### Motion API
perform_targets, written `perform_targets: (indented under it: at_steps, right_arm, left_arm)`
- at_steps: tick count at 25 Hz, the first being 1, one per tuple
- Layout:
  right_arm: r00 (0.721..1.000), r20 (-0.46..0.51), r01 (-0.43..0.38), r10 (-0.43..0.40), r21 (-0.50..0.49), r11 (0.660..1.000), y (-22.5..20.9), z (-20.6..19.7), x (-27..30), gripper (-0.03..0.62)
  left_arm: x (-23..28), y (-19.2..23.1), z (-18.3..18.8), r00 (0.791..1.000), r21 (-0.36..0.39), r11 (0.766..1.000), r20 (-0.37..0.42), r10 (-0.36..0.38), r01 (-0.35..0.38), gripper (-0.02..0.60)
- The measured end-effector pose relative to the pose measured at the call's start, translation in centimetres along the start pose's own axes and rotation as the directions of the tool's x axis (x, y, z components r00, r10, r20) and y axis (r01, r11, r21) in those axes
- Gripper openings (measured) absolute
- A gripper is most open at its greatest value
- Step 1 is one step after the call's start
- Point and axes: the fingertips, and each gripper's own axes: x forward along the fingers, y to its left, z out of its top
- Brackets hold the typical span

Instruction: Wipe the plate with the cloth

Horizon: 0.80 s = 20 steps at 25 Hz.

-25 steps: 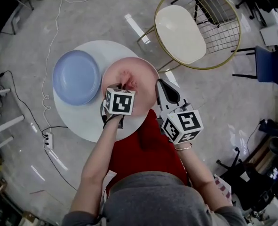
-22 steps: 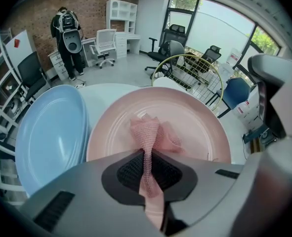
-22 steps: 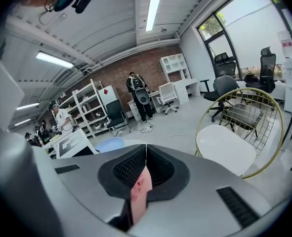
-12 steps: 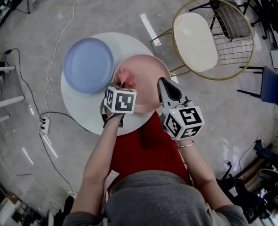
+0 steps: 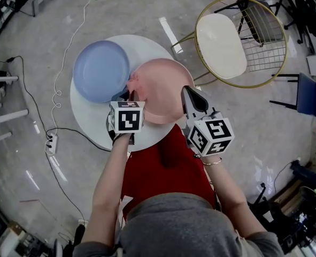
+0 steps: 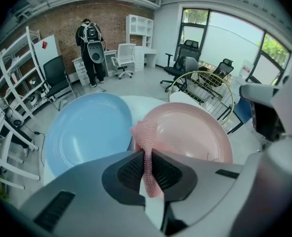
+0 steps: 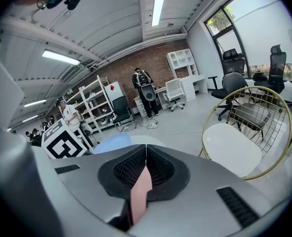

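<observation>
On the round white table (image 5: 88,119) a pink plate (image 5: 160,90) lies next to a blue plate (image 5: 100,71). My left gripper (image 5: 126,93) is shut on a pink knitted cloth (image 5: 132,82), which hangs at the pink plate's left rim by the gap between the plates. The left gripper view shows the cloth (image 6: 145,141) pinched in my left gripper (image 6: 146,158), above the pink plate (image 6: 192,135) and blue plate (image 6: 84,132). My right gripper (image 5: 192,96) is shut on the pink plate's right rim. In the right gripper view, pink rim (image 7: 140,189) fills the gap of my right gripper (image 7: 146,159).
A gold wire chair with a white seat (image 5: 222,39) stands just right of the table. A cable and power strip (image 5: 49,142) lie on the floor to the left. A blue chair (image 5: 313,98) is at far right. A person (image 6: 89,38) stands far back.
My left gripper has drawn the cloth from the pink plate's middle to its left rim, nearer the blue plate. The right gripper has held its grip on the rim.
</observation>
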Motion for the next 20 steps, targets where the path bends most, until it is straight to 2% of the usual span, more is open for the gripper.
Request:
perform_targets:
  at_steps: [4, 7, 9, 13, 17, 20]
  right_arm:
    - [0.998, 0.028, 0.057, -0.058, 0.03, 0.998, -1.2, -0.1, -1.6, 0.029]
    - [0.992, 0.048, 0.111, -0.113, 0.056, 0.992, -2.8, -0.4, -3.4, 0.029]
    - [0.987, 0.062, 0.146, -0.15, 0.073, 0.987, -3.9, -0.6, -4.6, 0.029]
    - [0.971, 0.09, 0.21, -0.221, 0.111, 0.971, -5.7, -0.9, -6.7, 0.029]
    - [0.954, 0.113, 0.26, -0.277, 0.146, 0.955, -7.1, -1.4, -8.6, 0.029]
    - [0.945, 0.118, 0.285, -0.306, 0.164, 0.944, -7.6, -1.8, -9.5, 0.029]
  left_arm:
    - [-1.3, -1.6, 1.7, 0.995, 0.064, 0.997, 0.09, -0.047, 0.041, 0.032]
    - [-1.4, -4.5, 3.1, 0.982, 0.133, 0.987, 0.157, -0.106, 0.085, 0.032]
    - [-1.6, -7.0, 4.0, 0.965, 0.182, 0.975, 0.205, -0.165, 0.128, 0.032]
    - [-1.9, -12.0, 5.1, 0.917, 0.258, 0.944, 0.286, -0.28, 0.208, 0.032]
    - [-2.1, -16.4, 5.1, 0.881, 0.324, 0.91, 0.309, -0.359, 0.257, 0.032]
    - [-1.9, -18.2, 4.2, 0.877, 0.337, 0.899, 0.291, -0.383, 0.281, 0.032]
